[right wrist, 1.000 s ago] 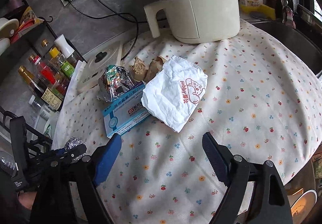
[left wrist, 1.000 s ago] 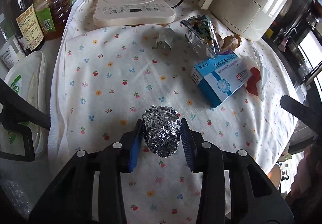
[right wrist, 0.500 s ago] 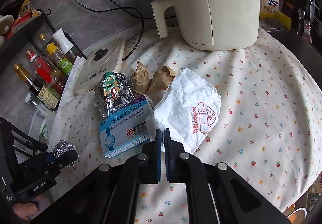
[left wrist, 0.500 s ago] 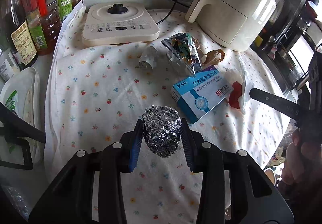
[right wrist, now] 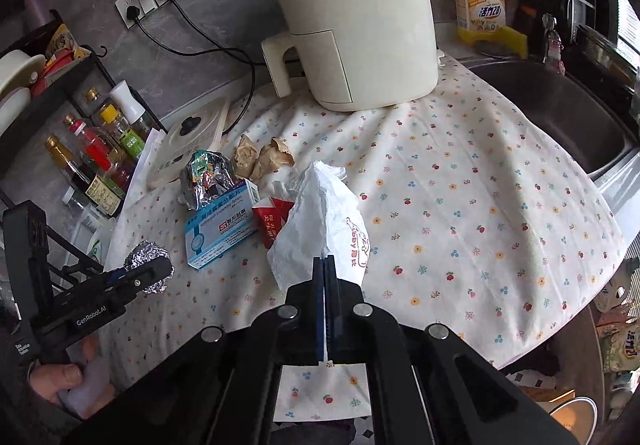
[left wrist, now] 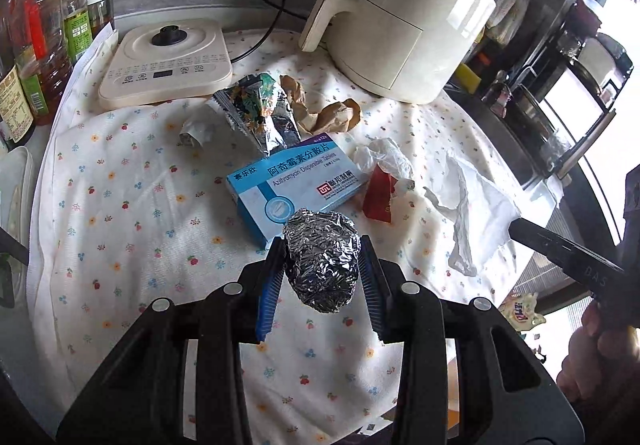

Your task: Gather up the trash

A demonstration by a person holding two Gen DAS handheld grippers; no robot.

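The left gripper (left wrist: 320, 265) has its blue fingers (left wrist: 269, 293) partly closed on a crumpled foil ball (left wrist: 322, 259), held clear of the flowered desk (left wrist: 132, 205) at the lower centre of the left wrist view. The right gripper (right wrist: 325, 265) has its fingers pressed fully together on the edge of a white paper wrapper (right wrist: 324, 221), which lifts in a peak at mid-frame. A blue medicine box (left wrist: 296, 185), a red packet (right wrist: 272, 219), a shiny snack bag (left wrist: 256, 113) and brown paper scraps (left wrist: 320, 111) lie on the desk near a cream air fryer (right wrist: 352, 25).
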